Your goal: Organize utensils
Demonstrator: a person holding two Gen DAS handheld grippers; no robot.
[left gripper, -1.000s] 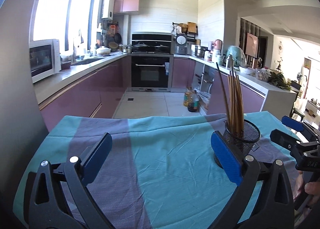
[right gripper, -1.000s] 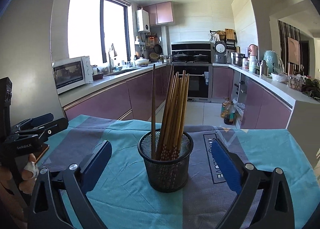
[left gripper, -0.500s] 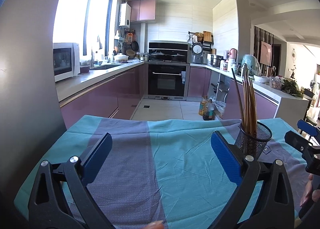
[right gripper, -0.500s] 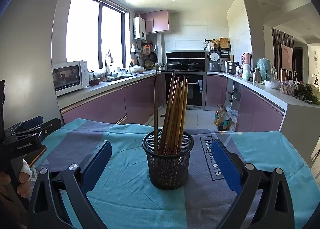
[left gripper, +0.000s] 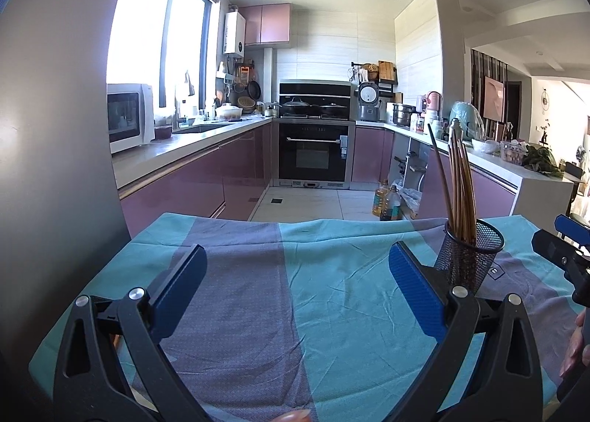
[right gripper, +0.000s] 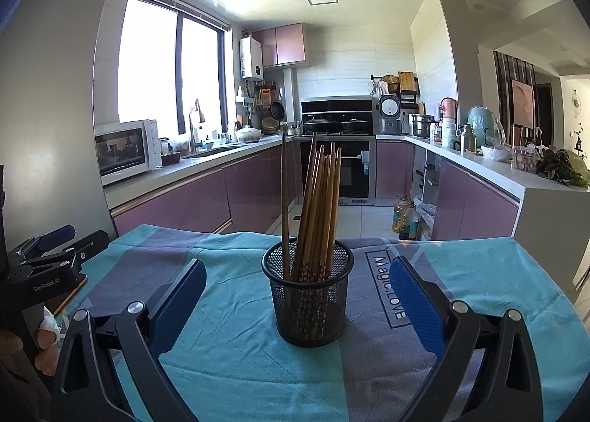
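Seen from the right wrist: a black mesh holder [right gripper: 308, 296] standing upright on the cloth-covered table [right gripper: 236, 355], about midway between its left and right edges. Inside, a bundle of wooden chopsticks [right gripper: 317, 215], thin ends up, most leaning together to the right side of the rim; one darker stick more to the left and nearly vertical. Right gripper [right gripper: 297, 305] with both blue pads spread wide, one on each side of the holder, touching nothing. Printed letters "Magic.LOVE" on the cloth just right of the holder.

Seen from the left wrist: left gripper [left gripper: 295, 294] also spread wide, nothing between the pads, over the striped teal and grey part of the table [left gripper: 332, 311] toward its left edge. Same holder [left gripper: 468, 256] just beyond the right pad, toward the far right corner, with the chopsticks [left gripper: 459, 186] rising from it. Part of the right gripper [left gripper: 564, 252] visible at the right edge of this view, with fingertips of a hand [left gripper: 575, 348] below it.

Behind the table: purple kitchen cabinets [right gripper: 184, 200], a white microwave [right gripper: 125, 151] on the left counter, a black oven [left gripper: 313, 152] at the far wall.
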